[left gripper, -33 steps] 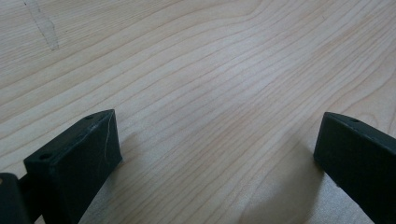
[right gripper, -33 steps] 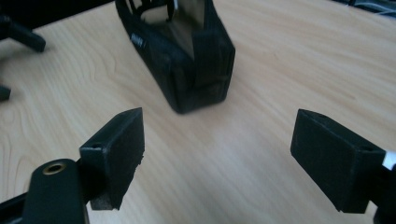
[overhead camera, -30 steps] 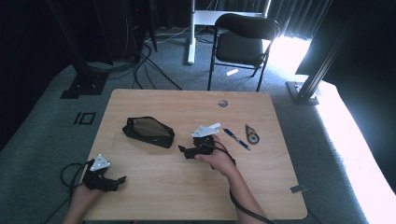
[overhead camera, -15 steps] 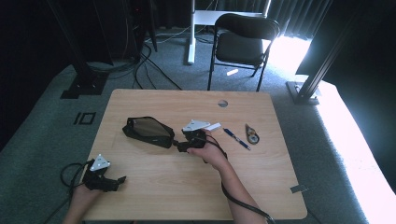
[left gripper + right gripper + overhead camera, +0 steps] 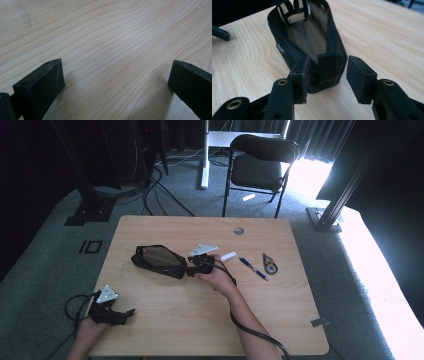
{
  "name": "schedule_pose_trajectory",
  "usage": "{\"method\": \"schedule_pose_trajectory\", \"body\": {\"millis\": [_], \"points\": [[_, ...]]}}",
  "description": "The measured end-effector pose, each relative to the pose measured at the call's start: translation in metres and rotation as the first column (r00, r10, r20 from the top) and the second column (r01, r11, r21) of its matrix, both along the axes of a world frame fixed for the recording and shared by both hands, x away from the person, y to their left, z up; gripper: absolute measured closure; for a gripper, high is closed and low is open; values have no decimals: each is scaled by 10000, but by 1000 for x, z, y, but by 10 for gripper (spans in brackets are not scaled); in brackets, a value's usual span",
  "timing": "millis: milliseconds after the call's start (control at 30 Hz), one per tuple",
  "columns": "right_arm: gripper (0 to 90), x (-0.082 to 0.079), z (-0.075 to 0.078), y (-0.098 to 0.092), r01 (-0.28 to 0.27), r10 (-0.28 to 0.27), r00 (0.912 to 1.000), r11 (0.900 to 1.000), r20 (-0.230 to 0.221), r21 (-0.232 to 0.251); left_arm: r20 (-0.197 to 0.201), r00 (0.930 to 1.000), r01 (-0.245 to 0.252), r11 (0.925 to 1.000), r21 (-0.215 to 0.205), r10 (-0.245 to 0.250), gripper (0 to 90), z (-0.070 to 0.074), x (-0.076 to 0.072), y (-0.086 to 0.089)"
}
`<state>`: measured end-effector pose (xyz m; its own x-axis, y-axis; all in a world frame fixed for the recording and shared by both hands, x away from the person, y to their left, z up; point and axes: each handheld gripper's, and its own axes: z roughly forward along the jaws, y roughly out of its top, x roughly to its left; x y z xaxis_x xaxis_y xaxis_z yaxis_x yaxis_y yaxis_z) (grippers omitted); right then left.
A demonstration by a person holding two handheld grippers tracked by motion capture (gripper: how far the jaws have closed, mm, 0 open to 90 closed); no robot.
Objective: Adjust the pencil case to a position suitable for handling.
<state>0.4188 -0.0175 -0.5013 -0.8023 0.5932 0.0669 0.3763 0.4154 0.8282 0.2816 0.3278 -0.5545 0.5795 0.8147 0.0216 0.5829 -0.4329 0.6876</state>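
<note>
Your right gripper sits near the middle of the table, its jaws pointing left at the near end of the pouch. In the right gripper view its jaws stand apart with the pouch's end tab lying in the gap between them; the left jaw looks to be just beside or touching the mesh wall, but you are not clamped on anything, and whether a pad actually touches the fabric cannot be told. The pouch is black, unzipped and gaping, with elastic loops showing inside at its far end and a small white label on its side wall. It lies left of the table's centre, angled toward the far left corner. Your left gripper rests close to the near left corner, well apart from the pouch. In the left gripper view its jaws are spread wide over bare wood and hold nothing. To the right of your right hand, toward the right edge, lie a small white piece, then a pen, then a small round-ended dark object too small to identify. A round hole sits near the far edge. Beyond the table stands a black chair.
</note>
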Motion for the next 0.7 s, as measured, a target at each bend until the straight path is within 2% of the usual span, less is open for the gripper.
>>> {"method": "schedule_pose_trajectory", "body": {"millis": [100, 267, 467, 700], "points": [[537, 2, -2, 4, 33, -34, 10000, 10000, -56, -62, 0, 10000, 1, 10000, 1, -1, 7, 0, 0, 0], [720, 3, -5, 10, 16, -13, 10000, 9984, 48, -562, 1, 10000, 0, 10000, -2, 0, 7, 0, 0, 0], [729, -3, -4, 4, 187, -191, 9998, 9985, -72, -522, 1, 10000, 0, 10000, -1, 0, 7, 0, 0, 0], [730, -9, -6, -14, 520, -526, 9985, 9977, -124, -432, -1, 10000, 1, 10000, 1, -1, 7, 0, 0, 0]]}}
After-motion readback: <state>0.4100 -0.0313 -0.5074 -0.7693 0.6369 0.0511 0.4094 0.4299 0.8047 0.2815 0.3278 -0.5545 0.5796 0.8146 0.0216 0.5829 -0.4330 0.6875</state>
